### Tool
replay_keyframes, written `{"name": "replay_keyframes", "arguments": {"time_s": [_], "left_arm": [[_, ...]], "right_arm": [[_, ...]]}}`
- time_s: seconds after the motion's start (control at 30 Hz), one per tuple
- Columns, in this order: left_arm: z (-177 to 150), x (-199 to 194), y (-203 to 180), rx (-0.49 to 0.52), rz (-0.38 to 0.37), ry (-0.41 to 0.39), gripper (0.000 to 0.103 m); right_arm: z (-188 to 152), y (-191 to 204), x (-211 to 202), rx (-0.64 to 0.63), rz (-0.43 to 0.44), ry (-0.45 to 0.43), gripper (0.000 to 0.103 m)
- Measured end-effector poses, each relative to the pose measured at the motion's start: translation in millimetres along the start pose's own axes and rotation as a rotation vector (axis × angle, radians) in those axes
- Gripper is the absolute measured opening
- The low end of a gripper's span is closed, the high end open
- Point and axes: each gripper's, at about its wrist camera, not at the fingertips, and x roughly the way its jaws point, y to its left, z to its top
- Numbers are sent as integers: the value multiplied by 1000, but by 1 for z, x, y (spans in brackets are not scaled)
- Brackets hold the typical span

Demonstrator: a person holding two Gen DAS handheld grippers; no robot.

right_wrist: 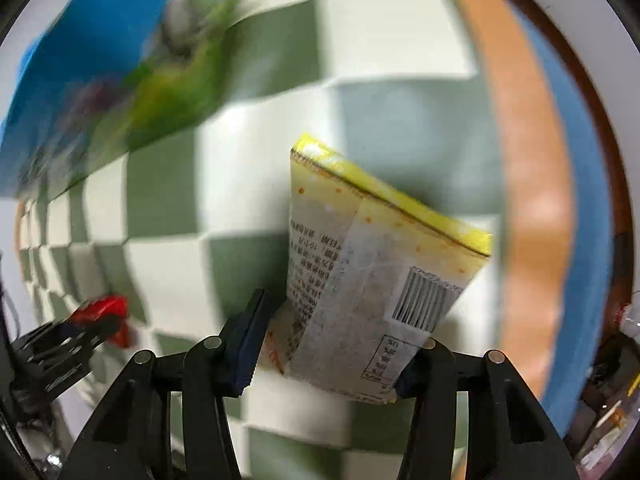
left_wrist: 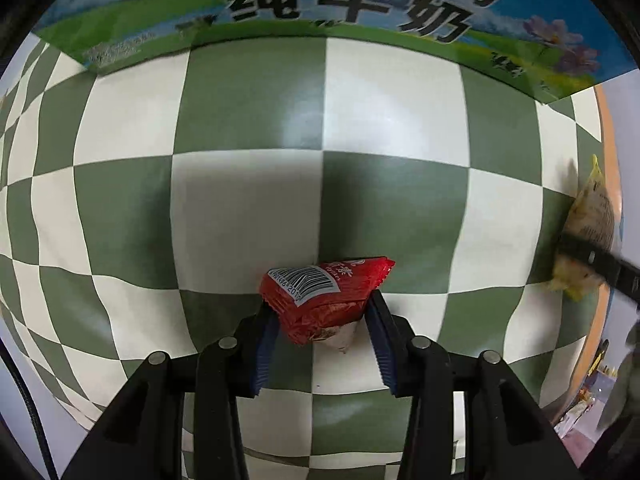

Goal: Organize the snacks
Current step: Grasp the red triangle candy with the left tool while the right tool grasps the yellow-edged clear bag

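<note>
Both claws grip raised snack packets.

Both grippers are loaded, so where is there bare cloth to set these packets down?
Bare checkered cloth lies between the red packet in the left gripper and the milk carton box. It's tighter at the cloth's right edge, where the right gripper holds the yellow packet.

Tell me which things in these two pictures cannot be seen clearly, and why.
- Milk box, left wrist view: its top is cut off by the frame edge. In the right wrist view motion blurs it.
- Yellow packet, right wrist view: its small print is blurred.
- Red packet, left wrist view: its front is turned away.
</note>
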Motion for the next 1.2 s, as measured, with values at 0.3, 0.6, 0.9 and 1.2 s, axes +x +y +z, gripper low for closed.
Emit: {"name": "replay_keyframes", "arguments": {"time_s": [0.3, 0.6, 0.9, 1.2], "left_arm": [[13, 15, -7, -2, 5, 19, 55], [26, 1, 22, -40, -39, 15, 56], [21, -5, 23, -56, -26, -9, 52], [6, -30, 9, -16, 12, -71, 43]], "right_arm": [[-17, 9, 7, 99, 87, -25, 61], [-16, -11, -5, 153, 58, -59, 62], [-15, 2, -8, 46, -16, -95, 44], [-18, 10, -20, -12, 20, -92, 39]]}}
